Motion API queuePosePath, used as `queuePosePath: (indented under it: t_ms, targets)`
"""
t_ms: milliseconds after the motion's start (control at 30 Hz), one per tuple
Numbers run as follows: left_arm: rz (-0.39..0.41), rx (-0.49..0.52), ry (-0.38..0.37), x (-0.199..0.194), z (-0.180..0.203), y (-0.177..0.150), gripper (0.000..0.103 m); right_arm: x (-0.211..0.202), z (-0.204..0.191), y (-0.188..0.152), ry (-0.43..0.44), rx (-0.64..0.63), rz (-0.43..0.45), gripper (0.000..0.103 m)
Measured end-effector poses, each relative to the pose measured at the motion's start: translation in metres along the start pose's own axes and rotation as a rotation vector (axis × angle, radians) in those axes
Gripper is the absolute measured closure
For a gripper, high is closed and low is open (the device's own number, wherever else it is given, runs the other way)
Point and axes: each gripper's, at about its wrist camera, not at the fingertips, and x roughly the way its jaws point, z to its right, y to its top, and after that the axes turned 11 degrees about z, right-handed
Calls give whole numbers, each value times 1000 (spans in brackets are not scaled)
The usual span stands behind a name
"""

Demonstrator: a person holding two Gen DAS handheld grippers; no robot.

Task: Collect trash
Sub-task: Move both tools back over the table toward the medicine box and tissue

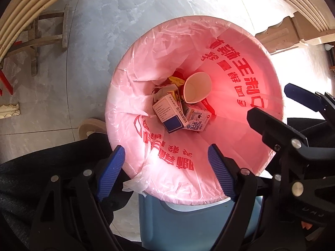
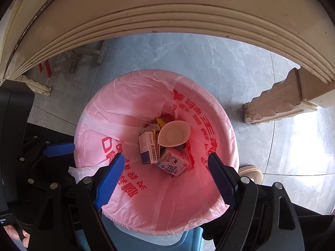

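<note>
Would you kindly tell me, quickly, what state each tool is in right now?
Left tool: open, holding nothing, above the bin.
Right tool: open, holding nothing, above the bin.

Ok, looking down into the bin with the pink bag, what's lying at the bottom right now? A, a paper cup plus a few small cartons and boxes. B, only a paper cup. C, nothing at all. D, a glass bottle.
A: the paper cup lies on its side beside a white-and-blue box and a milk carton at the bottom of the pink bag.
</note>
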Motion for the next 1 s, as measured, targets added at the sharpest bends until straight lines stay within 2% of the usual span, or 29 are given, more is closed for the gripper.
queuePosePath:
  t_ms: [100,200,400,433,567,700,867,1000]
  targets:
    - [4,-4,8,-6,-1,-2,24,-8,-1,-1,2,5,3,23]
    - [22,-27,19,-25,-4,-7,24,-29,-2,0,51,25,16,23]
    - [98,-64,12,-105,-10,-7,24,-99,-4,22,121,-16,73,23]
    - [122,-68,15,-124,-11,-3,24,-114,-2,30,135,-30,83,20]
    - [223,-86,19,-201,-17,21,23,-181,4,77,159,-98,154,17]
    - [293,-158,-20,-270,-28,56,16,-254,7,138,137,-190,264,13]
    - [321,-214,-10,-331,-33,109,15,-323,5,219,118,-272,354,11]
    - [322,-266,-33,-362,-31,146,15,-344,6,276,104,-313,362,11]
